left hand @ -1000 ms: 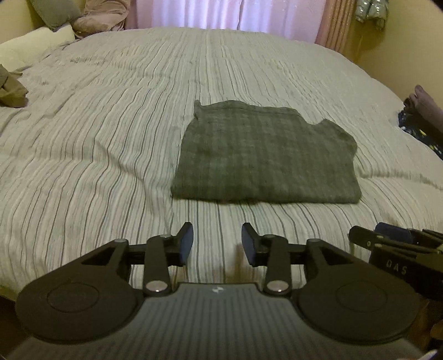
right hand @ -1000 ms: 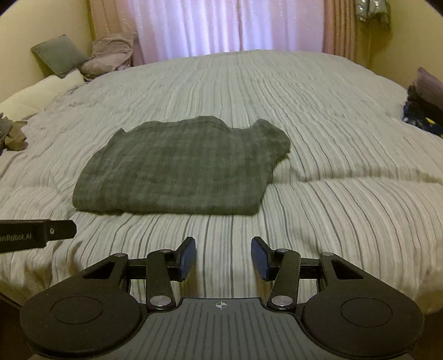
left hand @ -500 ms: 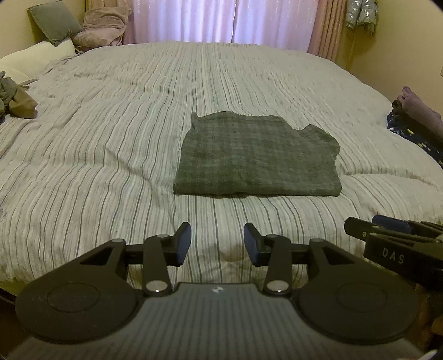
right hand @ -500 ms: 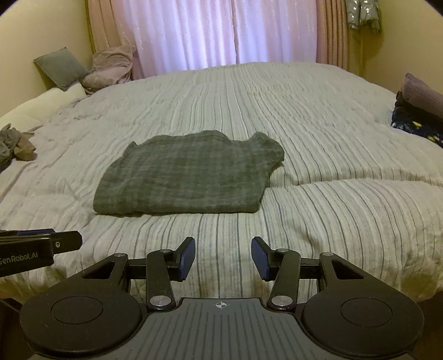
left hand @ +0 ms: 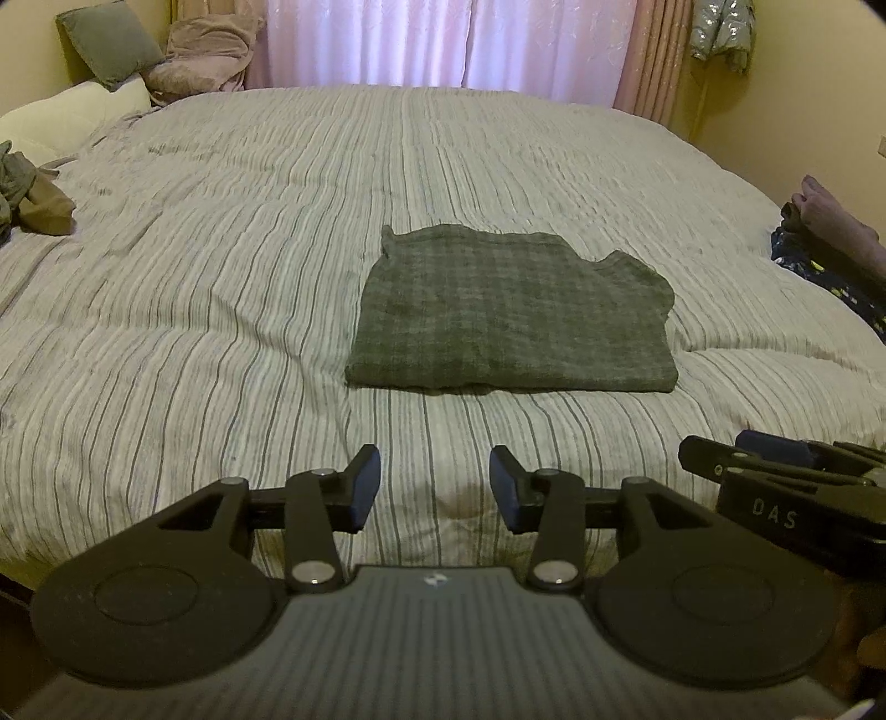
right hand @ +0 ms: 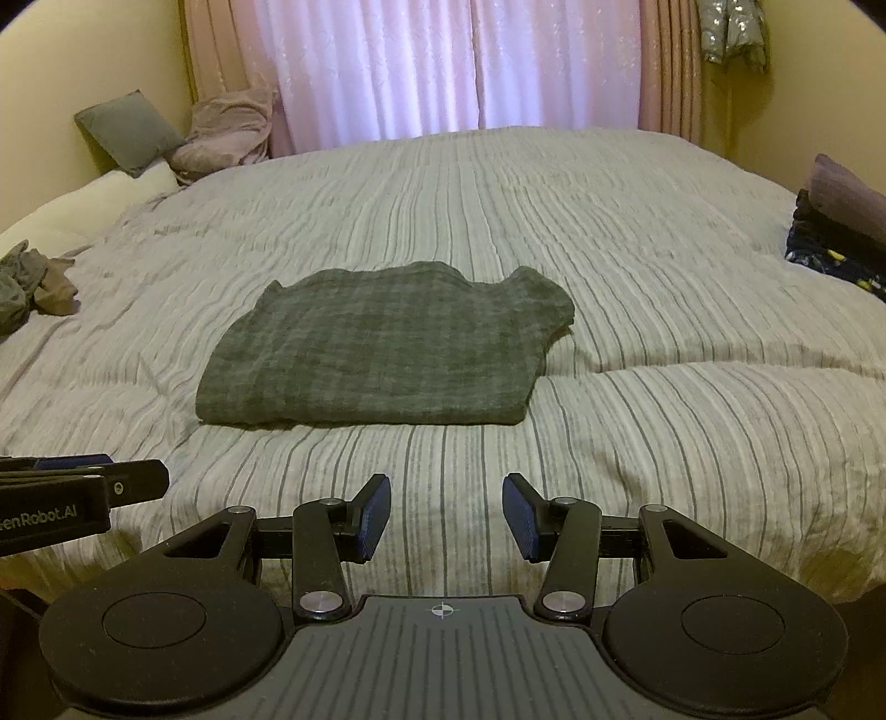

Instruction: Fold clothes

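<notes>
A dark green checked garment (left hand: pixel 515 310) (right hand: pixel 382 349) lies folded into a flat rectangle in the middle of the striped bed (left hand: pixel 221 266) (right hand: pixel 664 310). My left gripper (left hand: pixel 434 487) hangs open over the bed's near edge, well short of the garment, with nothing between its fingers. My right gripper (right hand: pixel 446 512) is open too, empty, at the same near edge and to the right of the left one. The right gripper's side shows at the right of the left wrist view (left hand: pixel 775 487); the left gripper's side shows at the left of the right wrist view (right hand: pixel 83 493).
A crumpled pile of brownish clothes (left hand: pixel 27 199) (right hand: pixel 33 285) lies at the bed's left side. A stack of folded clothes (left hand: pixel 830 243) (right hand: pixel 836 227) sits at the right edge. Pillows (left hand: pixel 105 50) (right hand: pixel 127 130) and a pink blanket (right hand: pixel 227 133) lie by the curtained window.
Both grippers have drawn back and risen away from the folded garment, which now looks smaller and farther off. Both stay open. The garment has not moved.
</notes>
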Available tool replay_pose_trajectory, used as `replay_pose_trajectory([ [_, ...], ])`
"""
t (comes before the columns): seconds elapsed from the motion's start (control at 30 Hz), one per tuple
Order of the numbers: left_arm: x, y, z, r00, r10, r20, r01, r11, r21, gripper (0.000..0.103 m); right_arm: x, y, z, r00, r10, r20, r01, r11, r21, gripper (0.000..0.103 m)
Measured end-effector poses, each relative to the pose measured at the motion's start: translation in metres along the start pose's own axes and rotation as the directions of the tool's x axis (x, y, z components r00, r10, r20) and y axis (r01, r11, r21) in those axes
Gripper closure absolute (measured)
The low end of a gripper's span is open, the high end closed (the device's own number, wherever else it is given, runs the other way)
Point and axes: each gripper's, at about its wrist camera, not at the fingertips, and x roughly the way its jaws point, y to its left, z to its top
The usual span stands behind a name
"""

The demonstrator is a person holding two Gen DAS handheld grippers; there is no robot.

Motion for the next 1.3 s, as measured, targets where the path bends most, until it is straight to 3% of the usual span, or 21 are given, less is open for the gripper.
replay_pose_trajectory([
  [0.87, 0.047, -0.001, 0.010, 0.996, -0.006, -0.090, 0.007, 1.000, 0.004, 0.063, 0.038, -0.012, 0.014, 0.998, -0.012, -0.068, 0.011, 1.000, -0.010, 0.054],
  [1.17, 0.056, 0.012, 0.015, 0.995, -0.022, -0.095, 0.020, 1.000, -0.023, 0.063, 0.050, -0.015, 0.018, 0.996, -0.016, -0.088, 0.014, 1.000, -0.015, 0.054],
  [1.3, 0.058, 0.028, 0.019, 0.997, -0.042, -0.070, 0.038, 0.997, -0.060, 0.063, 0.056, -0.028, 0.020, 0.994, 0.029, -0.110, -0.025, 0.999, 0.032, 0.054],
])
